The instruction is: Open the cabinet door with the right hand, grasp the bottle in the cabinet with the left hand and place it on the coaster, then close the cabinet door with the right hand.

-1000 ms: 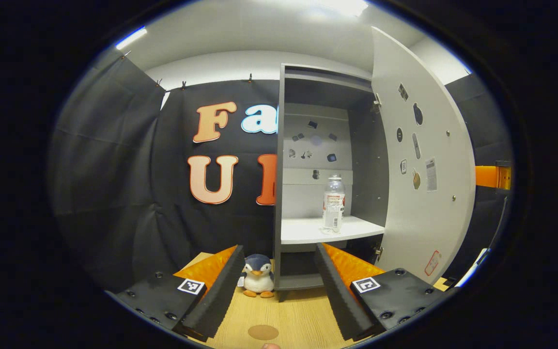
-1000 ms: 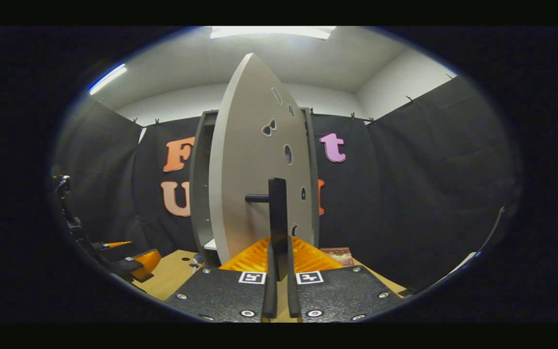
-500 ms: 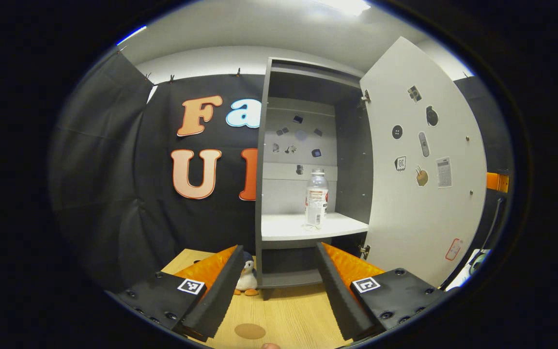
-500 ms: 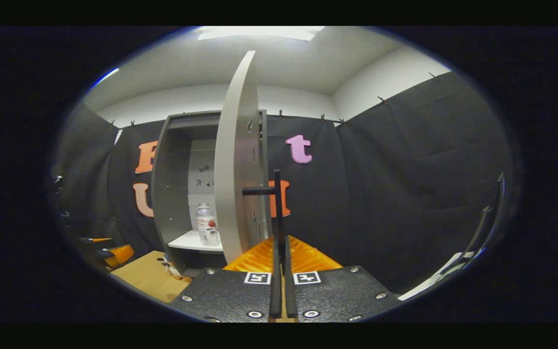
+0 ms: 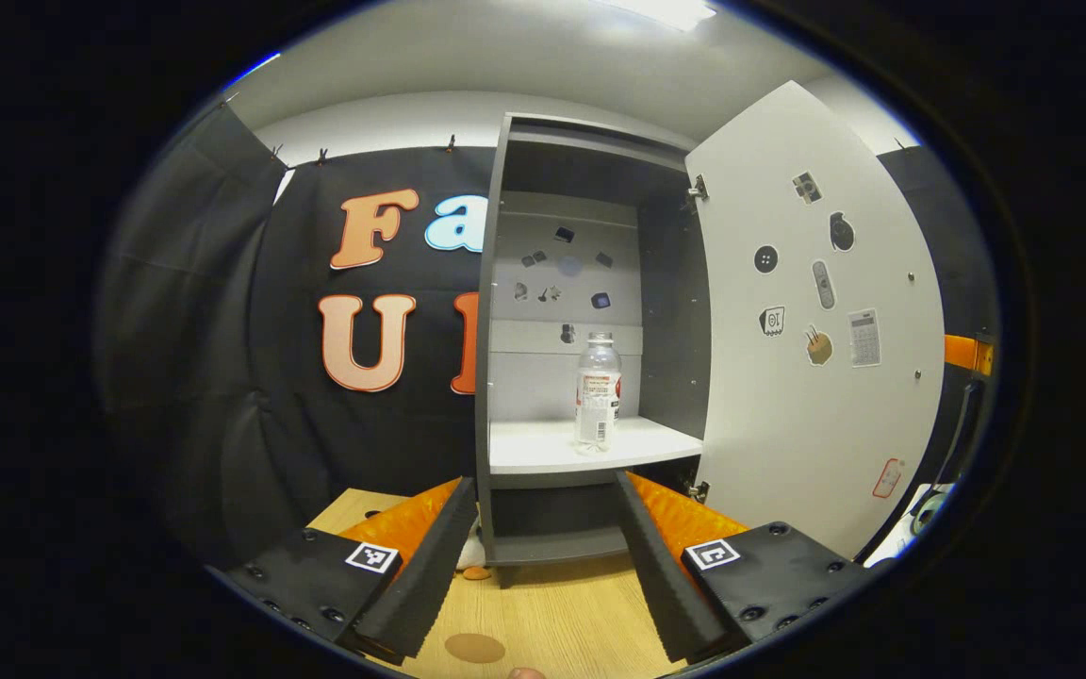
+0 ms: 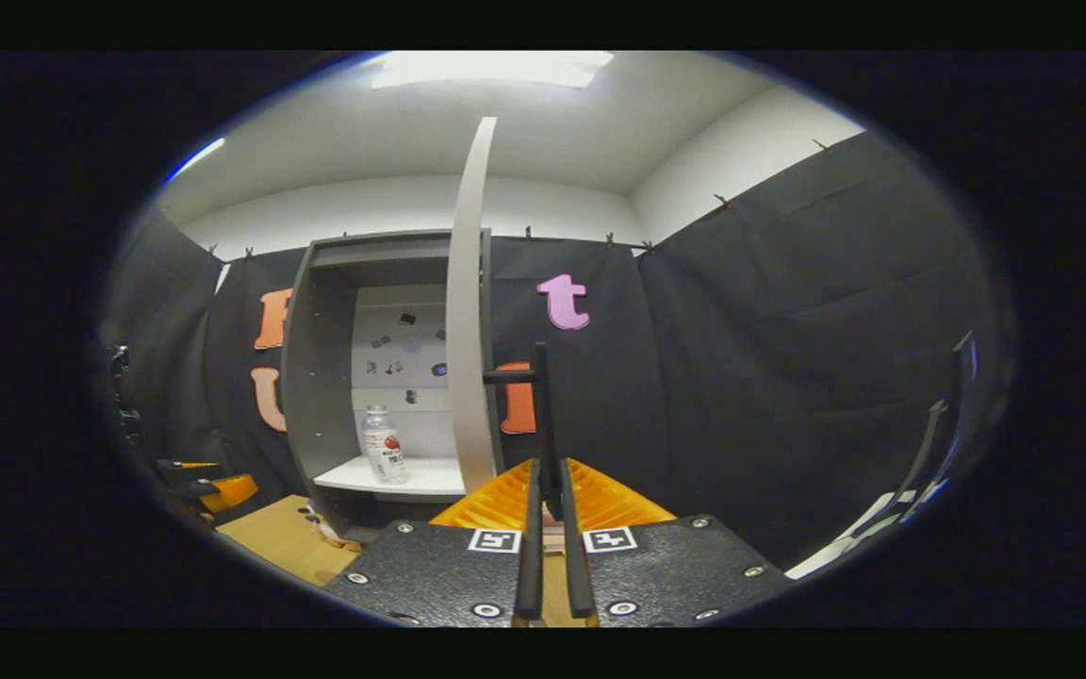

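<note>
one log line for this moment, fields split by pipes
door: open | right hand-held gripper: shut on door handle | left hand-held gripper: open, empty | bottle: upright on shelf | coaster: bare

The door (image 6: 468, 330) has swung from half open to wide open, now edge-on in the right gripper view, which has uncovered the cabinet (image 6: 317, 377) and the bottle (image 6: 381, 445) on its shelf. In the left gripper view the penguin (image 5: 473, 556) has slipped almost wholly behind a finger.
</note>
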The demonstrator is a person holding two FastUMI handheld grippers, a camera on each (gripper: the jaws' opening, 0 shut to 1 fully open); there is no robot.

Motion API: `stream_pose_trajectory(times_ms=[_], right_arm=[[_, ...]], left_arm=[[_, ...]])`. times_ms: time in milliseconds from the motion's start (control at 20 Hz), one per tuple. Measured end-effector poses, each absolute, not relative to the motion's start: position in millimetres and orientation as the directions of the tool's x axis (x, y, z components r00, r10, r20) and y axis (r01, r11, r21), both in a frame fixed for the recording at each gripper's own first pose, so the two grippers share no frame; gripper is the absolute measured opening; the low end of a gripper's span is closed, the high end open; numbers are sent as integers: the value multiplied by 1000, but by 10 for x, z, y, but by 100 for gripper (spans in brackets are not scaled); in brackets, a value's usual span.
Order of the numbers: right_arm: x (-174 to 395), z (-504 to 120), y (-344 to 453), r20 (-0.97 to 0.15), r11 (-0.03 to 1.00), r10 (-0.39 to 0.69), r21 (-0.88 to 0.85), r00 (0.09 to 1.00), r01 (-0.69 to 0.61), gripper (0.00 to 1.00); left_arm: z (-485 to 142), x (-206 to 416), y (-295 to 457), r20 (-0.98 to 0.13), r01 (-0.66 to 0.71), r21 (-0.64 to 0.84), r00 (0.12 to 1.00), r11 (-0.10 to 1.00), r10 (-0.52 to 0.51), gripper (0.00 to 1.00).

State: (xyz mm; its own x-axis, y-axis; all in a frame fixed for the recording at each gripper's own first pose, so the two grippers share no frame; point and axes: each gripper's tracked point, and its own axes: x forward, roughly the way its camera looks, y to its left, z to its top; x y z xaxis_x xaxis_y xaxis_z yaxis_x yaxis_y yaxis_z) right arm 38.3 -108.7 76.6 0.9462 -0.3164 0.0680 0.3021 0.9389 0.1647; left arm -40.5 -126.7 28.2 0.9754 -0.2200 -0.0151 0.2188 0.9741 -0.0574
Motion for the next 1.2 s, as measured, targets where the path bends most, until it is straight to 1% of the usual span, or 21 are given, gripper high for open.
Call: stream_pose_trajectory(times_ms=[100, 150, 200, 250, 300, 350, 400, 450, 500, 600, 650, 750, 800, 850, 900, 1050, 1100, 1200], right_arm=[[345, 750, -1066, 64, 936, -317, 181, 946, 301, 14], [326, 728, -1069, 58, 934, -323, 180, 945, 309, 21], [309, 701, -1093, 49, 931, -335, 173, 941, 322, 19], [286, 684, -1093, 42, 928, -346, 163, 937, 335, 22], [268, 677, -1080, 36, 927, -351, 154, 936, 342, 19], [275, 680, -1066, 32, 928, -352, 146, 936, 344, 26], [279, 688, -1035, 29, 930, -347, 137, 937, 340, 27], [278, 686, -1024, 25, 930, -351, 122, 936, 346, 26], [272, 688, -992, 23, 934, -344, 108, 939, 340, 31], [277, 683, -868, 19, 944, -319, 95, 947, 316, 37], [288, 683, -813, 12, 948, -307, 89, 952, 305, 42], [319, 660, -686, 3, 959, -274, 82, 962, 273, 47], [331, 649, -618, -2, 963, -258, 77, 966, 257, 47], [359, 634, -562, -8, 967, -246, 73, 969, 245, 53], [386, 615, -503, -15, 969, -234, 73, 972, 234, 50], [458, 585, -318, -27, 977, -194, 81, 981, 195, 54], [495, 578, -264, -29, 980, -182, 80, 983, 183, 56], [587, 564, -192, -31, 983, -165, 75, 986, 167, 61]], left_arm=[[282, -421, -1329, -17, 237, -66, 971, 969, -238, 95], [271, -428, -1337, -16, 244, -69, 969, 967, -246, 95], [274, -437, -1350, -15, 249, -69, 968, 966, -251, 95], [278, -438, -1360, -14, 254, -68, 967, 965, -256, 95], [265, -427, -1353, -17, 259, -67, 965, 963, -261, 94], [240, -419, -1344, -21, 264, -65, 964, 962, -266, 95], [235, -405, -1337, -25, 269, -65, 962, 961, -271, 95], [237, -395, -1333, -26, 273, -67, 961, 960, -275, 96], [240, -370, -1331, -27, 278, -70, 959, 958, -281, 96], [233, -299, -1339, -32, 292, -78, 955, 953, -295, 95], [235, -259, -1343, -33, 299, -80, 953, 951, -302, 96], [275, -171, -1333, -27, 308, -73, 950, 949, -311, 95], [286, -129, -1325, -23, 313, -68, 949, 947, -315, 95], [295, -71, -1337, -18, 319, -60, 947, 946, -321, 95], [315, -18, -1339, -12, 329, -56, 944, 943, -330, 95], [285, 191, -1447, -24, 367, -53, 929, 929, -368, 94], [288, 273, -1486, -23, 379, -54, 924, 924, -381, 95], [295, 453, -1559, -24, 399, -63, 916, 915, -401, 95]])
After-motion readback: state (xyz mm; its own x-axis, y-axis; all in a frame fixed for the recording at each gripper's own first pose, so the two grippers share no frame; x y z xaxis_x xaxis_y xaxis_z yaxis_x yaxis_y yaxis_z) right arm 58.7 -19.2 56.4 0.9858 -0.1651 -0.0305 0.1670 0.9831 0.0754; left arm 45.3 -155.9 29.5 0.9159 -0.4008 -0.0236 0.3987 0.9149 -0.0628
